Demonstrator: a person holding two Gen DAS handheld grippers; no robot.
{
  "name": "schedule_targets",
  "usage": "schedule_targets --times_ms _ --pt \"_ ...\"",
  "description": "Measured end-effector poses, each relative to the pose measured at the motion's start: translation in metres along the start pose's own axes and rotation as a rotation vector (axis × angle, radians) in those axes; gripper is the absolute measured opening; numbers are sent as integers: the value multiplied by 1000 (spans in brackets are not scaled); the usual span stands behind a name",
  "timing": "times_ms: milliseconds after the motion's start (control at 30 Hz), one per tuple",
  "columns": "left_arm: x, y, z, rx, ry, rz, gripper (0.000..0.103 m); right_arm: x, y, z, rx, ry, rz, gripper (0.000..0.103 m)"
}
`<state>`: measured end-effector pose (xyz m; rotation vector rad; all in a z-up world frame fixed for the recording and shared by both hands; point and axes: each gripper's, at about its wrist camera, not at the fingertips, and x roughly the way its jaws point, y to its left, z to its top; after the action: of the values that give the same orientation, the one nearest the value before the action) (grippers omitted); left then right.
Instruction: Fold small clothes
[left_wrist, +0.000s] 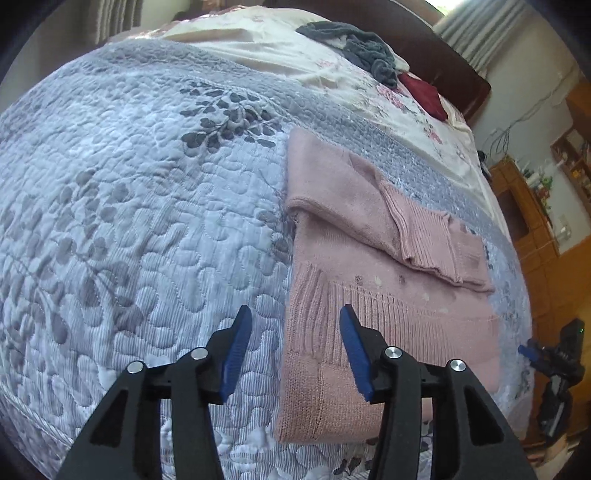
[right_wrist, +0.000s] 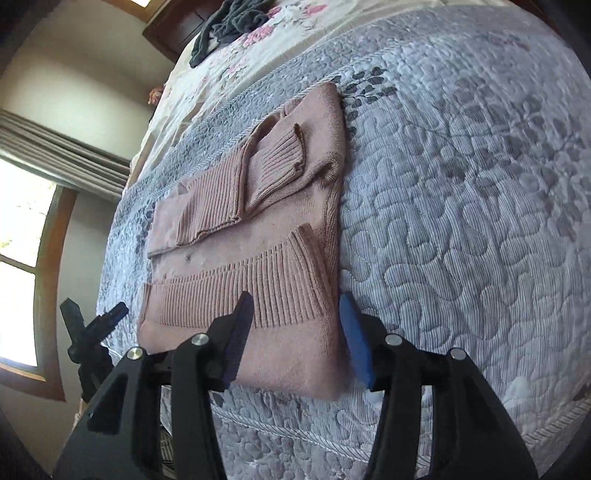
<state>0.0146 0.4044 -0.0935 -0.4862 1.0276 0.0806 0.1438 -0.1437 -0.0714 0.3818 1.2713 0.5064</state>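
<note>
Folded pink sweater (left_wrist: 373, 258) lies near quilt (left_wrist: 147, 221) edge, open quilt beside

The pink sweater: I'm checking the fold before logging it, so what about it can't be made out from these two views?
- Underside of the pink sweater: hidden by its own folded layers in both views.
- Near hem: the left gripper fingers cover part in the left wrist view; the right gripper does likewise in the right wrist view.
- Small specks on the knit: too small to identify.
</note>
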Motion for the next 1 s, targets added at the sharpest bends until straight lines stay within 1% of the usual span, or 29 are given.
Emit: schedule_targets --times_ms 67,167,233,300,333,367,400,433,467,500,533,667,767,833,900,1000 --pt "14 -10 1 47 24 32 57 12 11 4 -49 15 -44 55" --pt "37 -20 5 97 61 90 57 34 22 12 -111 43 -101 55" --pt "49 -23 5 120 75 112 57 50 25 18 -139 62 -131 57" --pt "55 -25 4 140 76 138 54 66 27 22 -162 81 -167 57" --pt "57 -26 3 147 77 139 44 73 27 23 -173 95 -184 57" --pt "59 -27 2 148 81 121 29 81 27 23 -183 111 -208 52" --pt "58 -28 0 147 77 112 25 86 27 21 -194 122 -222 45" --pt "55 -30 -2 153 63 121 20 89 28 19 -206 127 -237 27" --pt "52 -33 -4 166 49 128 10 89 28 17 -218 118 -254 20" --pt "48 -35 -6 175 38 131 9 84 28 14 -226 104 -257 15" --pt "42 -36 -8 176 24 124 9 78 28 11 -223 93 -237 11" --pt "12 -40 -19 177 -39 80 9 41 36 -9 -237 28 -157 10" --pt "-14 -44 -34 195 -76 47 9 16 44 -28 -252 -3 -107 10" --pt "-29 -45 -41 197 -99 31 9 2 48 -38 -264 -18 -88 10" --pt "-41 -46 -40 192 -122 20 9 -9 52 -41 -260 -32 -71 9" --pt "-54 -53 -24 186 -158 0 8 -25 56 -29 -241 -56 -41 9"
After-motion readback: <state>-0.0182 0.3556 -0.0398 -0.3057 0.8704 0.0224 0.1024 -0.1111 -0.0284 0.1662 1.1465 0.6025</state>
